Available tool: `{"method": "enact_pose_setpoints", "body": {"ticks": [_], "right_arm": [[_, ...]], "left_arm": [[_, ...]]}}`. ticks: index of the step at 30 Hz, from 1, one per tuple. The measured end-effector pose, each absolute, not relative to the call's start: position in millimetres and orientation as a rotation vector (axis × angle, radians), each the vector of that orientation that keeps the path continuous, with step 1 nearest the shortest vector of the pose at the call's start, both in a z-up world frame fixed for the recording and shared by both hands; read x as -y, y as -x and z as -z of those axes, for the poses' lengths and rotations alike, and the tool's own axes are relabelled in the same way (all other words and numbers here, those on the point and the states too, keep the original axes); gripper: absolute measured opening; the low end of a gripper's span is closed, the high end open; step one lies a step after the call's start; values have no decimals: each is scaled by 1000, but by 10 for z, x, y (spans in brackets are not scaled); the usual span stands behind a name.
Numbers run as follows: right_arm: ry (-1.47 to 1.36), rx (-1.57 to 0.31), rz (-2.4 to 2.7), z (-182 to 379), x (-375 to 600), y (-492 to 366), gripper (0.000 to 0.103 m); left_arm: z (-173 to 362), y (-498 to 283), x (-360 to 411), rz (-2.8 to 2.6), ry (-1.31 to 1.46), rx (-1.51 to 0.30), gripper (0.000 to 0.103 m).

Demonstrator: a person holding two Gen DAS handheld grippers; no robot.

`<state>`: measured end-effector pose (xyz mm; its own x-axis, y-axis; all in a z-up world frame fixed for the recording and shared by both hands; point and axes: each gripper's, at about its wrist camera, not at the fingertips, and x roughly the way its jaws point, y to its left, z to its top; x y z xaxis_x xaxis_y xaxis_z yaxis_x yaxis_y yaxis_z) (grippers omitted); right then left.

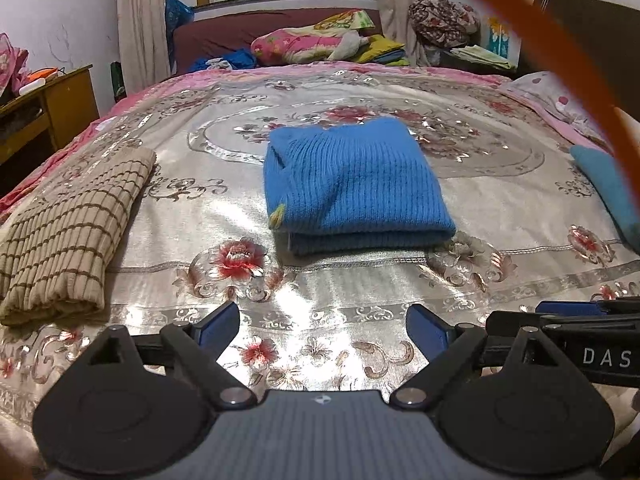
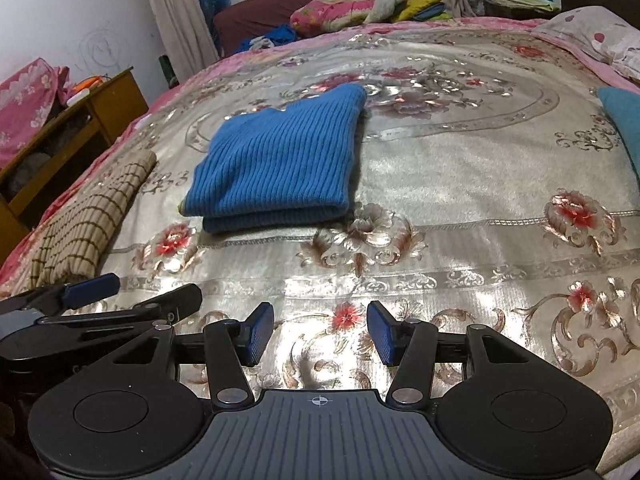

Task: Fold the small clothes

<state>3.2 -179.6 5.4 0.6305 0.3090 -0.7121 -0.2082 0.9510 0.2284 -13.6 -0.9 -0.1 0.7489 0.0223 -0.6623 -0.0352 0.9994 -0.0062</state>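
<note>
A blue ribbed knit garment (image 1: 352,188) lies folded into a thick rectangle in the middle of the bed; it also shows in the right wrist view (image 2: 276,164). A beige checked garment (image 1: 68,236) lies folded at the left, also in the right wrist view (image 2: 84,216). My left gripper (image 1: 322,330) is open and empty, low over the bedspread short of the blue garment. My right gripper (image 2: 320,334) is open and empty beside it. The left gripper shows at the left edge of the right wrist view (image 2: 132,292). The right gripper shows at the right edge of the left wrist view (image 1: 580,320).
The bed carries a shiny floral bedspread (image 1: 360,300). A teal cloth (image 1: 612,188) lies at the right edge. A wooden cabinet (image 1: 52,108) stands left of the bed. Pillows and piled bedding (image 1: 316,44) sit at the far end under a window. An orange strap (image 1: 580,64) hangs across the upper right.
</note>
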Motion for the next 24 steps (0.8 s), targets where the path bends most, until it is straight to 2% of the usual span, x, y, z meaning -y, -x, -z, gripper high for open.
{"method": "enact_pose_setpoints", "body": {"ticks": [24], "right_arm": [[-127, -843, -297, -18, 1798, -18, 51]], "left_arm": [[28, 144, 11, -31, 14, -722, 94]]}}
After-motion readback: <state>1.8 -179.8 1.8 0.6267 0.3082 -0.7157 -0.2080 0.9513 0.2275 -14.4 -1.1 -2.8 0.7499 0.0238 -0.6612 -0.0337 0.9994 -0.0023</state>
